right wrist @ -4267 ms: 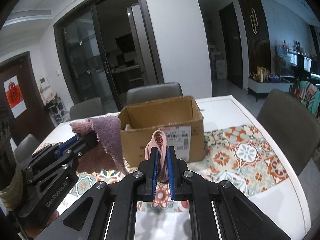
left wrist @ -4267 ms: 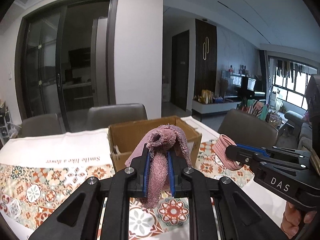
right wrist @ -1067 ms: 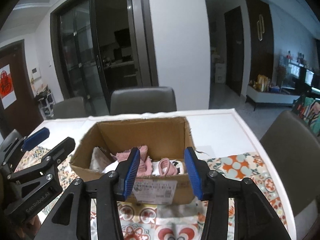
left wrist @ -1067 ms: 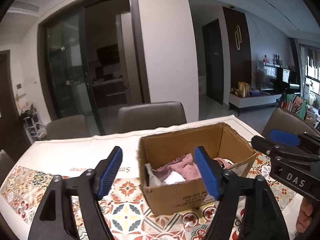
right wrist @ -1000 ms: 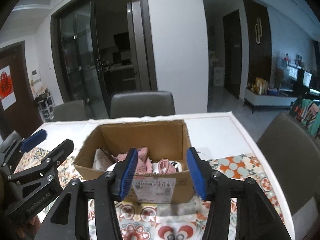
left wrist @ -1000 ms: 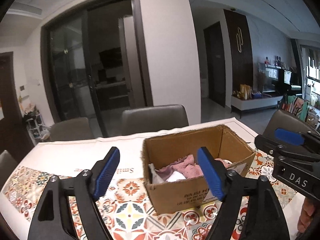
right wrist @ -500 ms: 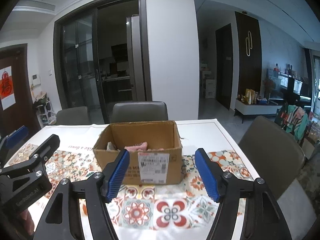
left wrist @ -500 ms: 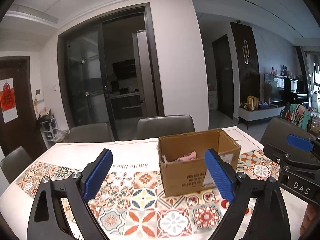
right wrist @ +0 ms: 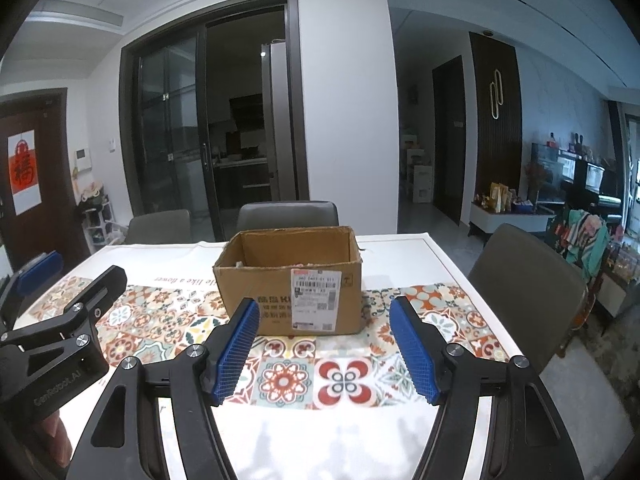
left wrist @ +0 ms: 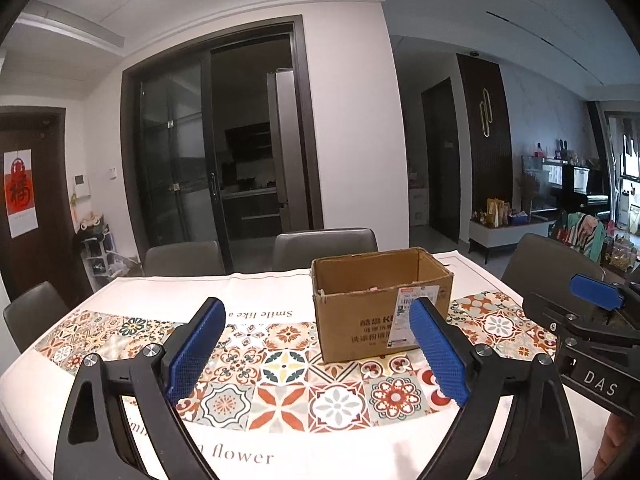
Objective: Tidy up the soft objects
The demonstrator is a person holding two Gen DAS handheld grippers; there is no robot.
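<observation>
An open cardboard box (left wrist: 360, 320) (right wrist: 276, 292) stands on the table's tiled-pattern cloth (left wrist: 280, 364). Only a thin pink edge of the soft things (left wrist: 372, 290) shows over its near rim; the other contents are hidden. My left gripper (left wrist: 314, 308) hovers well short of the box, open, nothing between its blue pads. My right gripper (right wrist: 324, 305) is likewise back from the box, open and holding nothing. One blue pad (left wrist: 596, 297) of the right gripper shows at the far right of the left wrist view. The left gripper's pad (right wrist: 38, 268) shows at the left of the right wrist view.
Grey chairs stand behind the table (left wrist: 324, 246) (left wrist: 184, 258) and at its right end (right wrist: 524, 280). Another chair (left wrist: 32, 316) is at the left end. The cloth (right wrist: 348, 376) lies bare in front of the box. Dark glass doors (right wrist: 208, 128) are behind.
Both grippers have drawn back from the box, which now looks smaller and farther off. Their jaws stand a little wider than a second ago. The cloths held earlier are no longer in them.
</observation>
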